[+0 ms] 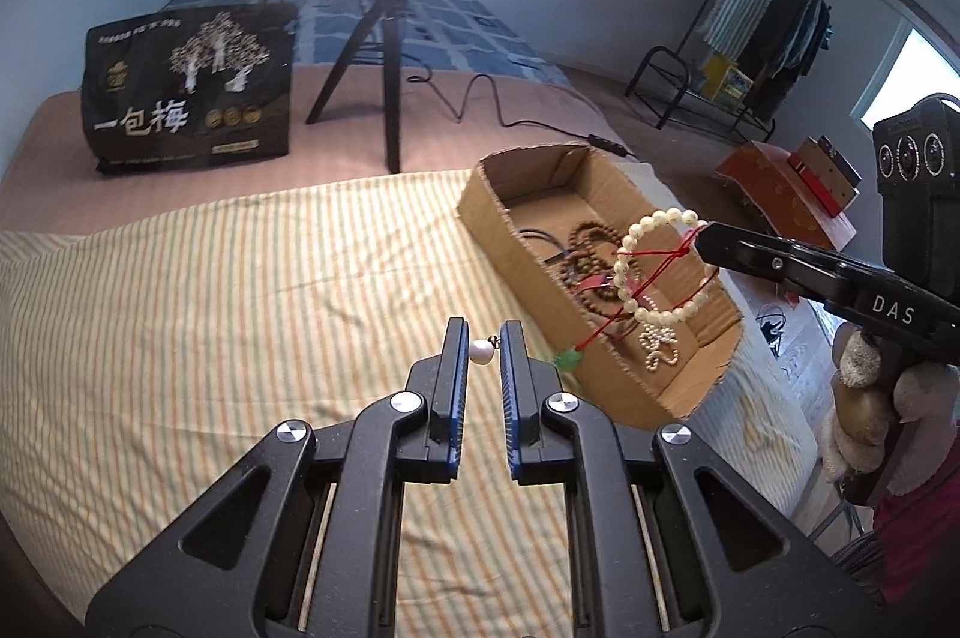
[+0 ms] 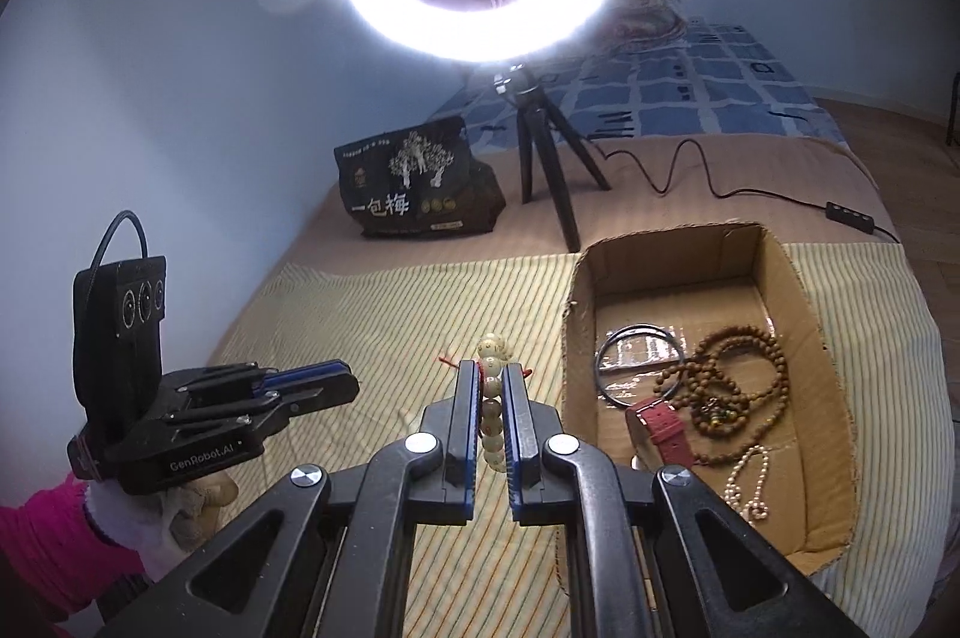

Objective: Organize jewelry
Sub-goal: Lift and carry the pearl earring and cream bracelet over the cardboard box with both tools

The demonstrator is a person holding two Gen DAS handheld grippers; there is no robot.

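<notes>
Striped bedsheet (image 1: pixel 210 290) covers the bed beneath us. We note a cardboard box (image 2: pixel 804 332) holding jewelry. Our right gripper (image 2: pixel 492 392) pinches a cream bead bracelet (image 1: pixel 660 266) above the box; our left gripper (image 1: pixel 483 344) pinches a pearl pendant (image 1: pixel 482 351) beside it.

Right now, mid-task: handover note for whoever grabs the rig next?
Left gripper: shut on a pearl pendant, above the striped cloth, beside the cardboard box.
Right gripper: shut on a cream bead bracelet with red cord, hanging over the box in the left wrist view.
Done: already in the box are a brown bead necklace, a dark bangle, a red watch strap and a pearl chain.
Left: drop the bracelet and the pendant into the box. No other loose jewelry shows on the cloth.
</notes>
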